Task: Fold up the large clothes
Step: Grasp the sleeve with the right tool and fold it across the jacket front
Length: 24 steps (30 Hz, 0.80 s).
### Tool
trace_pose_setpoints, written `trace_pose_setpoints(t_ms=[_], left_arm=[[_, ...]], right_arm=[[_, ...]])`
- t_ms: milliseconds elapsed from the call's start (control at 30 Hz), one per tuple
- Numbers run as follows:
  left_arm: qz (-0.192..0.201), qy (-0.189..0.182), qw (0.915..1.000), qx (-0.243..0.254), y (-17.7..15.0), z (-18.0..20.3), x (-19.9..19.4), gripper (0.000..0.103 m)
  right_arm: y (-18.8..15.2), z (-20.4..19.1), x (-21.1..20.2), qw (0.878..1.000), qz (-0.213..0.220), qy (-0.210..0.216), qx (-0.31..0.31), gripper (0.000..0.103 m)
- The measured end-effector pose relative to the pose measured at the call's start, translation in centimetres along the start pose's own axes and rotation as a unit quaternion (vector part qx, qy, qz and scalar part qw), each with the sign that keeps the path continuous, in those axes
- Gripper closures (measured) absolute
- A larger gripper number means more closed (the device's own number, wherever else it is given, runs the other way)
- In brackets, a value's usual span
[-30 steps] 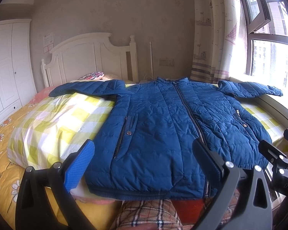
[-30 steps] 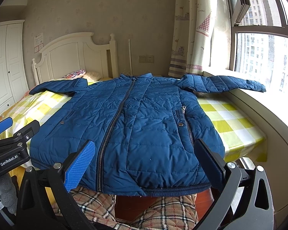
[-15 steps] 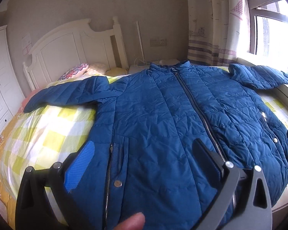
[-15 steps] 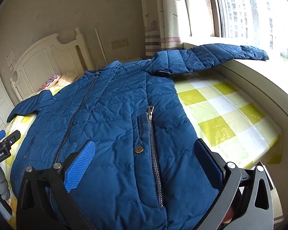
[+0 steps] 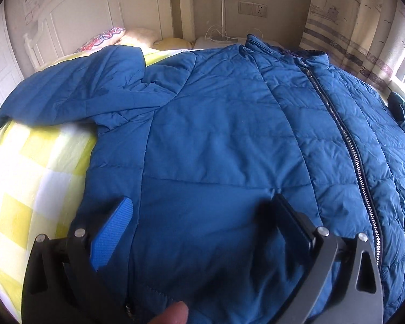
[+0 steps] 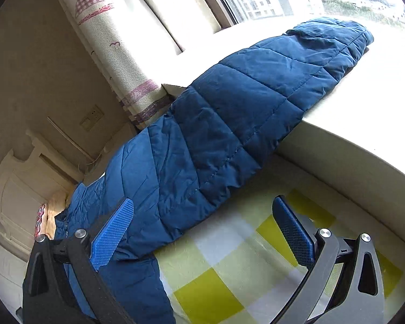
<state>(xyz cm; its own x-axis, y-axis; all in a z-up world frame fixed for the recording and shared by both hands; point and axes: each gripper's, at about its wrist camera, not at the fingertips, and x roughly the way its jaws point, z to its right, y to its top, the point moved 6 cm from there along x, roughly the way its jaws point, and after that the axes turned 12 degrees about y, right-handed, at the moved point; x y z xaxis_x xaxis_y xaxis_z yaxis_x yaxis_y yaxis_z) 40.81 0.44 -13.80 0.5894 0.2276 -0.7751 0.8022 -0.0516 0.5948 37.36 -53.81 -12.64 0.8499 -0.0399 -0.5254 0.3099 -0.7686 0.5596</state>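
A blue quilted jacket (image 5: 229, 140) lies front up, zipped, on the yellow checked bed. Its left sleeve (image 5: 75, 91) stretches out to the left. My left gripper (image 5: 202, 216) is open and empty, low over the jacket's left chest. In the right wrist view the jacket's other sleeve (image 6: 256, 100) runs from the bed up onto the window sill. My right gripper (image 6: 202, 221) is open and empty, just below that sleeve near the armpit, over the bedsheet.
The yellow checked sheet (image 6: 229, 275) shows beside the jacket. A wide pale window sill (image 6: 351, 148) runs along the right of the bed. The white headboard (image 5: 100, 13), pillows (image 5: 113, 33) and curtain (image 5: 345, 16) are at the far end. A fingertip (image 5: 175, 313) shows at the bottom edge.
Both grippers moved forward and lower over the bed. The left one came in over the jacket's left chest; the right one swung right toward the sleeve on the sill. Both stayed open.
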Motion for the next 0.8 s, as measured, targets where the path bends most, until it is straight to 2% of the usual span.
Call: trace_pose_setpoints(t_ms=[33,67,100,133,167,200,267,300,367,433,500,533,567,600,633,700,800], left_arm=[[-0.003,-0.001,1.0000,-0.002,-0.1,0.0,0.1,0.002],[-0.008,-0.005,0.9999,-0.006,-0.1,-0.1,0.3,0.002],[-0.012,-0.009,0.9998,-0.011,0.0,-0.1,0.4,0.002],[-0.014,-0.011,0.9998,-0.014,0.0,-0.1,0.5,0.002],[-0.017,-0.011,0.9997,-0.014,0.2,0.0,0.6,0.002],[-0.019,-0.011,0.9996,-0.015,0.3,0.0,0.7,0.002],[-0.021,-0.009,0.9995,-0.019,0.4,0.0,0.7,0.002],[-0.022,-0.008,0.9995,-0.021,0.4,0.0,0.7,0.002],[-0.021,-0.008,0.9995,-0.022,0.5,0.0,0.7,0.002],[-0.019,-0.012,0.9994,-0.025,0.6,-0.1,0.7,0.002],[-0.017,-0.016,0.9994,-0.027,0.6,-0.2,0.6,0.002],[-0.017,-0.018,0.9993,-0.027,0.6,-0.3,0.6,0.002],[-0.017,-0.019,0.9993,-0.028,0.6,-0.3,0.6,0.002],[-0.016,-0.020,0.9993,-0.028,0.6,-0.3,0.6,0.002],[-0.016,-0.019,0.9993,-0.027,0.6,-0.3,0.6,0.002],[-0.015,-0.018,0.9994,-0.026,0.6,-0.3,0.6,0.002],[-0.015,-0.018,0.9994,-0.026,0.6,-0.3,0.5,0.002]], right_arm=[[0.4,0.2,0.6,1.000,0.006,0.001,0.016,0.004],[0.9,0.2,0.8,1.000,0.017,0.005,0.024,0.014],[1.4,-0.3,0.9,0.999,0.032,0.011,0.019,0.042],[1.6,-1.3,0.8,0.999,0.044,0.011,0.003,0.054],[1.8,-2.9,0.6,0.998,0.058,0.010,-0.025,0.072],[1.9,-5.3,0.4,0.995,0.072,0.012,-0.065,0.081],[0.7,-11.1,0.2,0.984,0.075,0.035,-0.159,0.084],[-0.5,-14.4,0.3,0.974,0.069,0.052,-0.208,0.086],[-4.6,-21.0,0.8,0.942,0.044,0.085,-0.321,0.086],[-10.4,-26.3,1.7,0.898,-0.002,0.115,-0.424,0.086],[-16.6,-29.2,3.5,0.858,-0.069,0.119,-0.495,0.086],[-19.4,-29.5,5.0,0.843,-0.113,0.107,-0.515,0.086],[-22.3,-29.0,6.6,0.829,-0.168,0.106,-0.523,0.072],[-24.3,-28.0,8.0,0.823,-0.214,0.102,-0.516,0.049],[-25.5,-26.8,9.0,0.824,-0.235,0.087,-0.508,0.041],[-24.8,-26.0,8.0,0.841,-0.220,0.099,-0.484,0.032],[-22.7,-24.3,5.5,0.877,-0.230,0.121,-0.403,0.025]])
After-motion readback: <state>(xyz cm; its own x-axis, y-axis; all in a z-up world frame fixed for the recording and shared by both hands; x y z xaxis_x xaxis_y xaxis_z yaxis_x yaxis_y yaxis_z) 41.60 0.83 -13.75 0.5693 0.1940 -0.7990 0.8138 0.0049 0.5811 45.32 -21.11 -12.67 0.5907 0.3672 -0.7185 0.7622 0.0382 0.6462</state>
